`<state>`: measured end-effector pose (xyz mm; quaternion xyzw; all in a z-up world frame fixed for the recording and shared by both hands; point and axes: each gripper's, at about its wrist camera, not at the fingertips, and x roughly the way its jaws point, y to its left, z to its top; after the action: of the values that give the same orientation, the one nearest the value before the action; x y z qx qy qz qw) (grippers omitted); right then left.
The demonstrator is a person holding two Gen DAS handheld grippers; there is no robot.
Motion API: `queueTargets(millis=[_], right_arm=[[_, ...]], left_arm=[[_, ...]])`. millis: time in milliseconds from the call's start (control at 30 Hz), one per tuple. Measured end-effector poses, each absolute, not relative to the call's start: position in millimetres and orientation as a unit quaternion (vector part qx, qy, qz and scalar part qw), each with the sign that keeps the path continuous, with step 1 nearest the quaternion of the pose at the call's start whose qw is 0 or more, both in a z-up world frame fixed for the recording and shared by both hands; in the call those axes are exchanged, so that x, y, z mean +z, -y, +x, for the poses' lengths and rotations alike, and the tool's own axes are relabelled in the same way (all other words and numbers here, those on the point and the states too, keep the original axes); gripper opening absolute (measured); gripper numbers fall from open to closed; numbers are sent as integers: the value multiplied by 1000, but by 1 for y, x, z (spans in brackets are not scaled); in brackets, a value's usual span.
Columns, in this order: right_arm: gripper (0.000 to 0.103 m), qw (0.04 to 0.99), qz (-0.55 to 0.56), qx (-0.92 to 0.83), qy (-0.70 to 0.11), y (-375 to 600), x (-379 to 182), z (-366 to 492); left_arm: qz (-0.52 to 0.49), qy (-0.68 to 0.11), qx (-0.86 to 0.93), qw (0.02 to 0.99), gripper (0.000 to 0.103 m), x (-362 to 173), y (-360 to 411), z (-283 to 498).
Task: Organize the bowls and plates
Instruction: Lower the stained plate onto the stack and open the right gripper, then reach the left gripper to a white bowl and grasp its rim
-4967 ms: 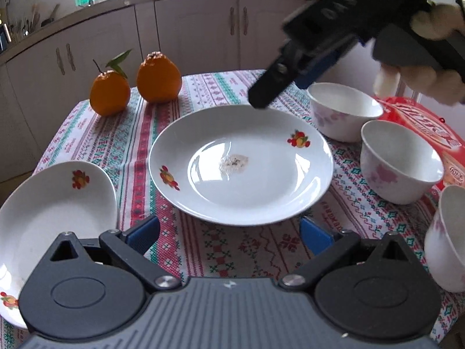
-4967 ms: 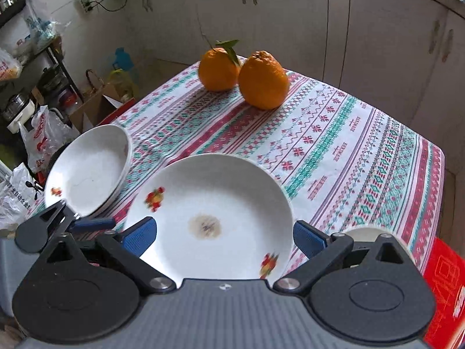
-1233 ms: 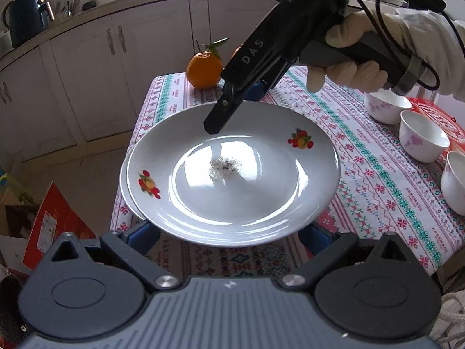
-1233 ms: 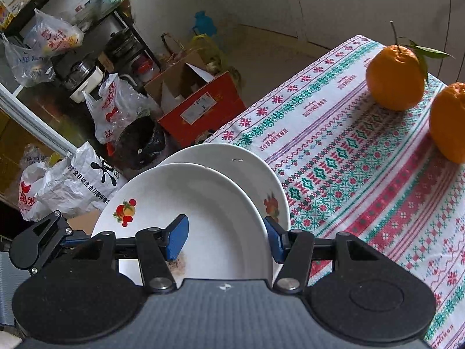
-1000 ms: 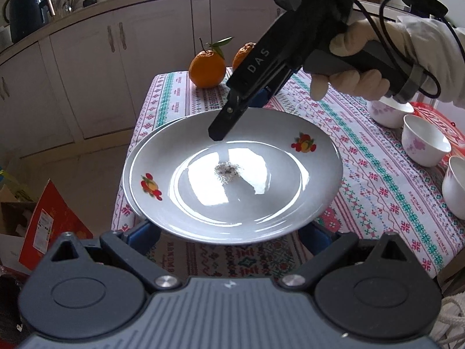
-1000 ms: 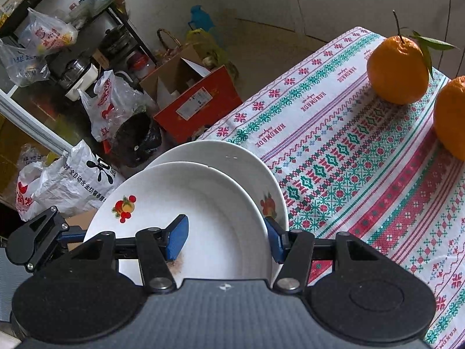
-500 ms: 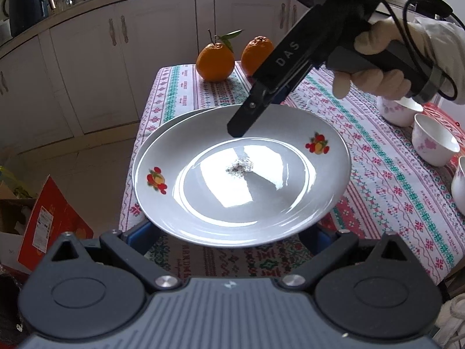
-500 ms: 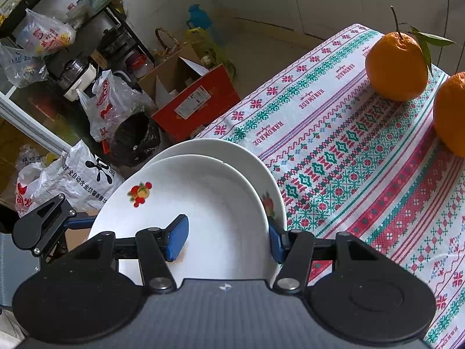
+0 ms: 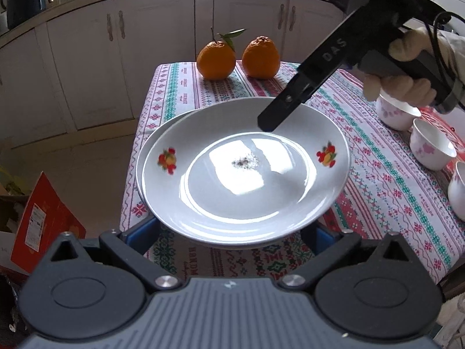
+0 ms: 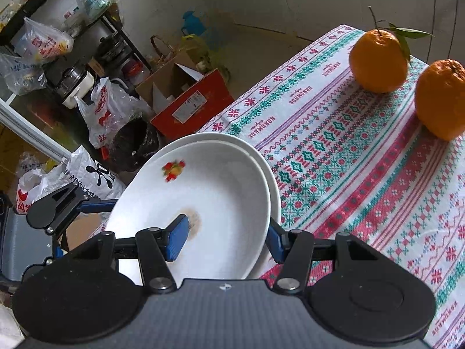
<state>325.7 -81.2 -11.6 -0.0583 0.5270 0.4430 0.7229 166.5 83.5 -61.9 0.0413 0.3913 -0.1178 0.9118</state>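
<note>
A white plate (image 9: 247,174) with fruit prints and a dark smudge lies almost squarely over a second white plate (image 9: 142,157) at the table's left edge. The right gripper (image 10: 223,240) is shut on the top plate's (image 10: 203,192) rim, one pad above and one below; its finger (image 9: 279,113) reaches over the plate in the left wrist view. The lower plate's rim (image 10: 270,174) shows beyond it. My left gripper (image 9: 232,232) is open, its pads either side of the plates' near edge, touching nothing I can see.
Two oranges (image 9: 216,59) (image 9: 261,58) stand at the table's far end. Three white bowls (image 9: 398,115) (image 9: 433,148) (image 9: 459,192) stand along the right side. Boxes (image 10: 186,93) and bags (image 10: 107,116) lie on the floor beside the table.
The top plate has moved over the second plate and come down onto it, held by the right gripper. The left gripper followed and stayed open.
</note>
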Motion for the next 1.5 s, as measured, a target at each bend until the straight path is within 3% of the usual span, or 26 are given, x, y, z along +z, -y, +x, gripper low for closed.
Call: queueTargets(millis=[500, 933, 1500], right_arm=[[69, 741, -76, 420, -519, 81, -7, 306], [92, 766, -132, 401, -485, 77, 0, 280], [103, 847, -156, 330, -386, 124, 27, 177]], left_arm=[[38, -388, -121, 913, 103, -62, -85, 166], [54, -376, -123, 917, 102, -58, -83, 159], [95, -342, -155, 922, 102, -38, -44, 134]])
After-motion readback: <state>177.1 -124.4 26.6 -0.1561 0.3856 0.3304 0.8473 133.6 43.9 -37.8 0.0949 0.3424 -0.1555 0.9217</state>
